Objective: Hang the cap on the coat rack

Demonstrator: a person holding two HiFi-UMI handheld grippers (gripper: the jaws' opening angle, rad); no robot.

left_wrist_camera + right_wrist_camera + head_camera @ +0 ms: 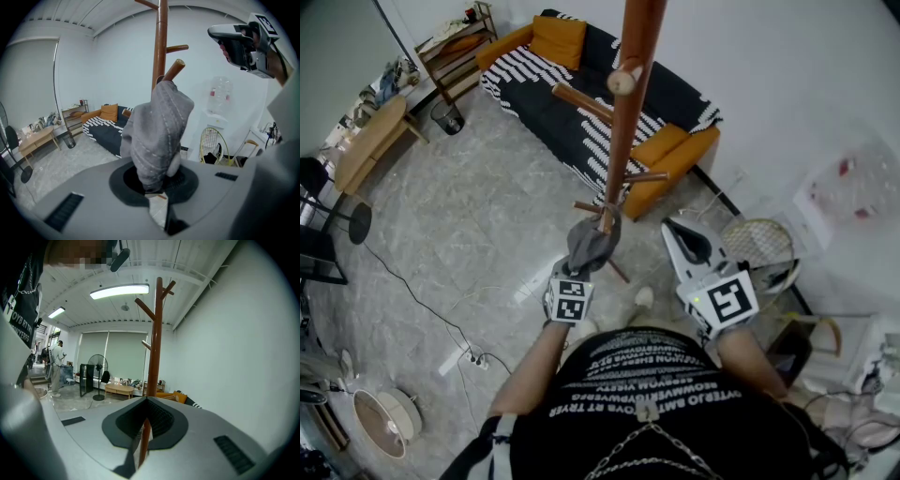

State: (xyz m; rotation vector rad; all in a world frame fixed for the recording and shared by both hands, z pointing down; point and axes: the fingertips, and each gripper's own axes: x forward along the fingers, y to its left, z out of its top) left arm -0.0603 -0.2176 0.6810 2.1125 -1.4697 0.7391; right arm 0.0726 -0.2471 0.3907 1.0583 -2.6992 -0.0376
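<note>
A grey cap [157, 131] hangs bunched from my left gripper [157, 182], which is shut on its lower edge. In the head view the cap [589, 242] sits right against the lower part of the brown wooden coat rack [628, 122], with the left gripper [583, 264] just below it. An angled peg [174, 70] sticks out from behind the cap's top; whether they touch I cannot tell. My right gripper [689, 246] is held beside the pole, to its right, shut and empty. Through its thin slit [144, 427] the rack's pole [154, 348] shows.
An orange and black striped sofa [581, 84] stands behind the rack. A wooden table [370, 141] and shelf are at the left wall. A fan [384, 422] and a cabled power strip [455, 361] lie on the floor. A round wire object [757, 246] is at the right.
</note>
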